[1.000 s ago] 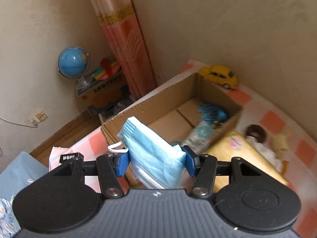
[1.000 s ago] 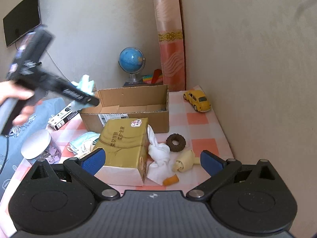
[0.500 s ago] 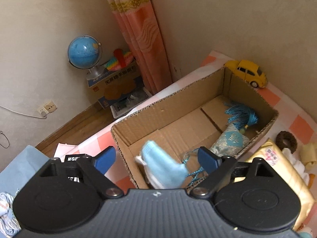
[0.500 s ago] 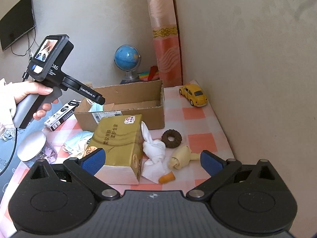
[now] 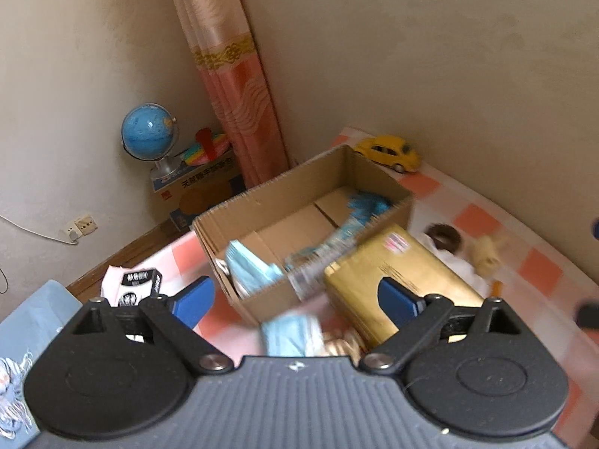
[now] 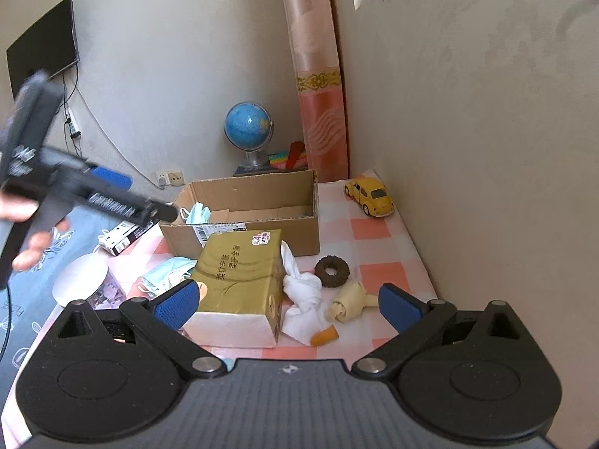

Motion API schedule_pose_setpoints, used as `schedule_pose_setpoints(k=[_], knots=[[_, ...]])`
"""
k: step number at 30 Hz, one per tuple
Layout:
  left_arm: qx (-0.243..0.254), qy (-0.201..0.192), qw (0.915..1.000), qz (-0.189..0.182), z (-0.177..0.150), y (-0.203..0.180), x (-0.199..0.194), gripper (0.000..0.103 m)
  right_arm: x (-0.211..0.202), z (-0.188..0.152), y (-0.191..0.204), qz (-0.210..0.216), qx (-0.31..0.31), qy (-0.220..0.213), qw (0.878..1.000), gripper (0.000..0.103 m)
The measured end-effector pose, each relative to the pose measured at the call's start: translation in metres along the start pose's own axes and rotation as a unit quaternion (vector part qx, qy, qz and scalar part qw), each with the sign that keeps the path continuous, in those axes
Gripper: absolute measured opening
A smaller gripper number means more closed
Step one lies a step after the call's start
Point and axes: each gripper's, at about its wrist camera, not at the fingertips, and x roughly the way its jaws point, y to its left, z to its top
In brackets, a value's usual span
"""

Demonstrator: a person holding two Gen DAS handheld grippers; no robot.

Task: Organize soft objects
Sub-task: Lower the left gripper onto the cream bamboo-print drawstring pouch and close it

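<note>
**Left wrist view: mask lies in the box, both grippers hold nothing**

Left wrist view: the left gripper hangs above the near side of the box, its jaws spread wide and opening, with nothing between the pads. A blue mask lies inside the box at its near-left corner, clear of the fingers. More blue soft things sit toward the box's far-right corner; blur hides what they are. A second mask lies on the checked cloth just outside the box's near wall, beside the gold tissue pack.

In the right wrist view the right gripper is released, jaws wide apart and gripping nothing, over the near edge of the cloth. Between its fingers lie the tissue pack, a white rag, a cream roll and an orange piece. A brown ring sits behind the rag. A yellow car stands at the far-right corner of the cloth. A globe stands beyond the box, on the floor.
</note>
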Motion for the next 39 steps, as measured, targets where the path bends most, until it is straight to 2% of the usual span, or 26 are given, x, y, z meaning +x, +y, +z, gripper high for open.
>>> schedule_pose_setpoints(k=[7,11,14,22,25,34,36,39], knots=[[-0.012,-0.019,0.9997,-0.008,-0.049,-0.024,-0.024,0.095,-0.005,-0.011,-0.001,-0.012,-0.016,0.018,1.0,0.103],[-0.034,-0.013,0.9993,-0.012,-0.073,-0.035,-0.02,0.095,-0.008,-0.015,-0.003,-0.013,-0.012,0.022,1.0,0.103],[-0.05,0.007,0.9984,-0.024,-0.088,-0.037,-0.008,0.095,-0.007,-0.018,-0.004,-0.017,-0.014,0.029,0.999,0.103],[-0.005,0.017,0.9998,-0.005,-0.095,-0.044,0.012,0.09,0.003,-0.02,-0.007,-0.02,-0.009,0.041,0.999,0.103],[0.005,0.015,0.9998,-0.011,-0.097,-0.047,0.02,0.088,0.007,-0.021,-0.007,-0.02,-0.009,0.045,0.999,0.103],[0.017,0.028,0.9995,0.002,-0.102,-0.047,0.039,0.063,0.015,-0.021,-0.003,-0.017,-0.016,0.054,0.998,0.103],[0.015,0.029,0.9995,-0.003,-0.102,-0.045,0.041,0.054,0.017,-0.022,-0.003,-0.017,-0.017,0.057,0.998,0.103],[0.008,0.032,0.9994,-0.014,-0.103,-0.043,0.041,0.05,0.019,-0.023,-0.001,-0.014,-0.026,0.061,0.998,0.103]])
